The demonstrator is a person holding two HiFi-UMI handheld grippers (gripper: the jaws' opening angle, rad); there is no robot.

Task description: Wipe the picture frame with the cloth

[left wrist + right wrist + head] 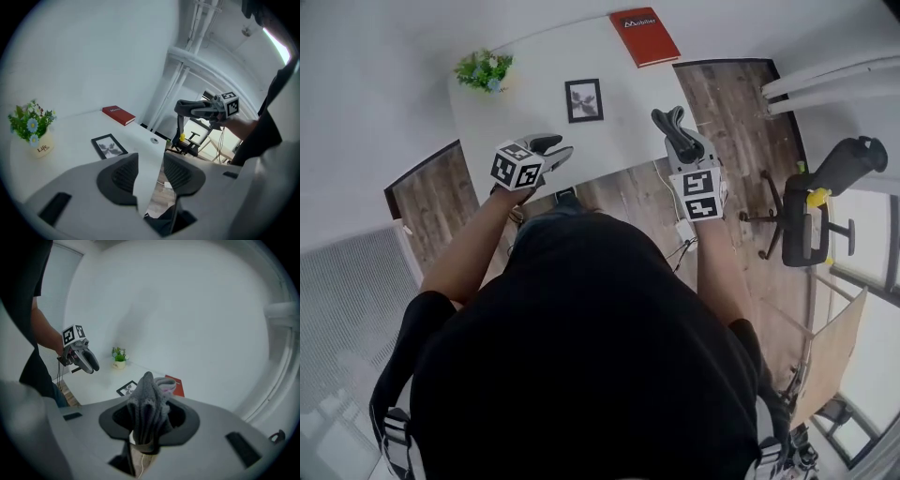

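A person in a black top (581,366) is standing over a white table (623,108) on a wood-plank floor (727,112), holding a two-jaw gripper in each hand above the table's near edge. A black office chair (811,220) is sitting well off to the right of the table, beside white pipes running along the wall. The left gripper (150,174) is hanging with its jaws standing wide apart, the table's edge and the floor showing through the gap between them. The right gripper (149,417) is clamping its jaws on a bunched grey cloth (147,397), which is standing up out of the jaws in folds. A red book (644,36) is lying at the table's far right corner. A small pot of green leaves and blue flowers (485,70) is sitting at the far left corner. The picture frame (584,100), black-edged with a dark print on white, is lying flat near the middle of the table, between plant and book, well apart from both grippers and from the cloth.
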